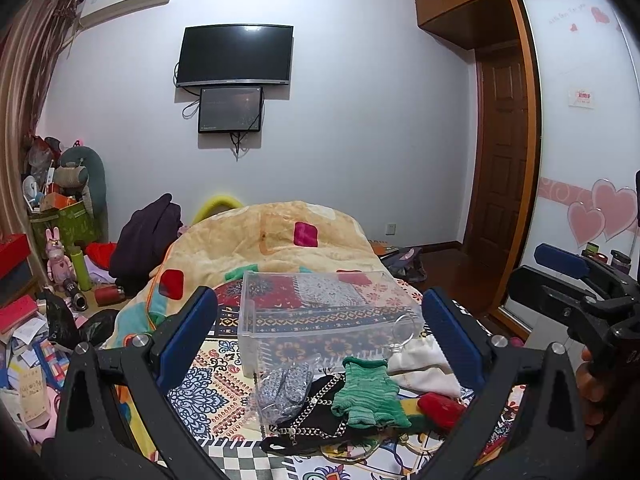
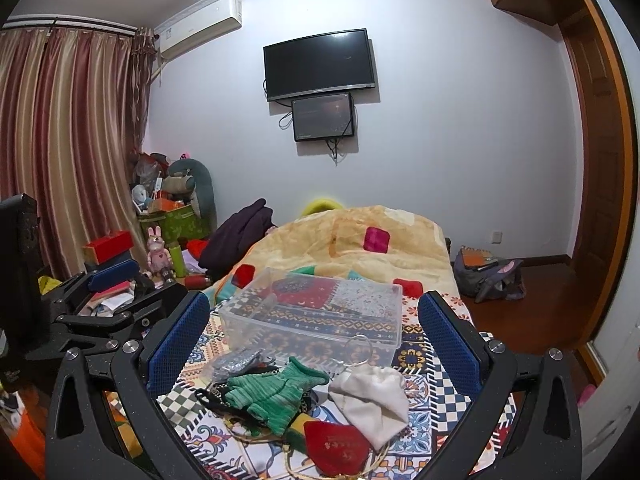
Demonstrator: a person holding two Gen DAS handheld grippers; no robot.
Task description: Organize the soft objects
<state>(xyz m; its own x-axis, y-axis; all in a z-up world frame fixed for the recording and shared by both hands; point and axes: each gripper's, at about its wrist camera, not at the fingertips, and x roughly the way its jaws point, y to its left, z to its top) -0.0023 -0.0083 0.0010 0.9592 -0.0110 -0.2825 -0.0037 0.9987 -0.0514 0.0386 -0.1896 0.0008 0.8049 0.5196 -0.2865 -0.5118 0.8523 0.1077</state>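
Note:
A clear plastic bin (image 1: 324,316) (image 2: 320,312) stands empty on the patterned bedspread. In front of it lies a pile of soft things: a green knit glove (image 1: 366,394) (image 2: 276,392), a white cloth pouch (image 1: 424,368) (image 2: 372,396), a red item (image 1: 442,410) (image 2: 336,446), a black chain-trimmed piece (image 1: 316,416) (image 2: 216,396) and a bagged grey fabric (image 1: 284,390) (image 2: 236,360). My left gripper (image 1: 320,340) is open above the pile, holding nothing. My right gripper (image 2: 312,344) is open above the pile, holding nothing.
A yellow quilt (image 1: 272,240) (image 2: 360,240) is heaped behind the bin. Dark clothes (image 1: 144,240), boxes and toys crowd the floor at left. A bag (image 2: 488,276) lies on the wooden floor at right near the wardrobe (image 1: 580,120). The right gripper shows in the left wrist view (image 1: 572,280).

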